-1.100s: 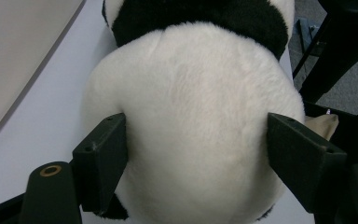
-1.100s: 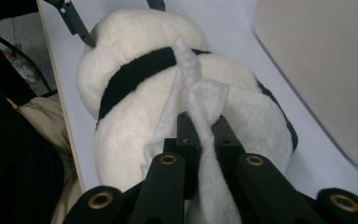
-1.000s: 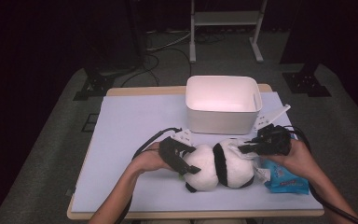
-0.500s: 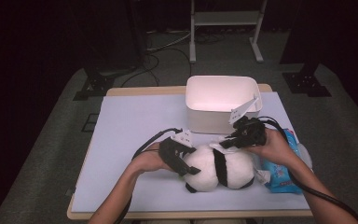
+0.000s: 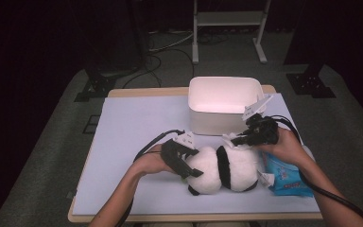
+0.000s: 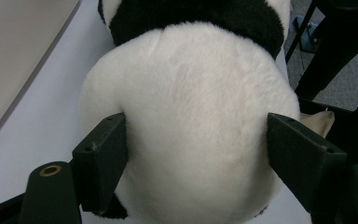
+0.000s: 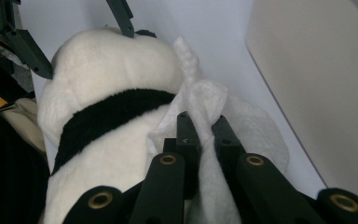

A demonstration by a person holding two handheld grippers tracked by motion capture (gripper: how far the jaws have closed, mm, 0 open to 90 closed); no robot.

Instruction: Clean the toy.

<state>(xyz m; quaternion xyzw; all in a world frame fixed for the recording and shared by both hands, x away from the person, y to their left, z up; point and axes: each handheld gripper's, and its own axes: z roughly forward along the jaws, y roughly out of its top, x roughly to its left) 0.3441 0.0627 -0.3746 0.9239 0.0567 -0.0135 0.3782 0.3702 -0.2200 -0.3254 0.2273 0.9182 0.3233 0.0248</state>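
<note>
While gripping a white wipe (image 7: pixel 205 100) in the right gripper (image 7: pixel 204 130), hovers over the plush panda (image 5: pixel 222 168); right of it, blue wipe pack (image 5: pixel 286 177). Left gripper (image 6: pixel 193 154) clamped across panda's near-left end.

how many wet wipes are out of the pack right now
1. A single white wipe is pinched in the right gripper, resting against the plush panda beside the white bin. More may be hidden inside the blue wipes pack at the table's right.

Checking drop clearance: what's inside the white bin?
From the high view, the white bin shows a bare, brightly lit floor with nothing in it. The strip behind its near wall is hidden, so a small flat item there can't be ruled out.
</note>
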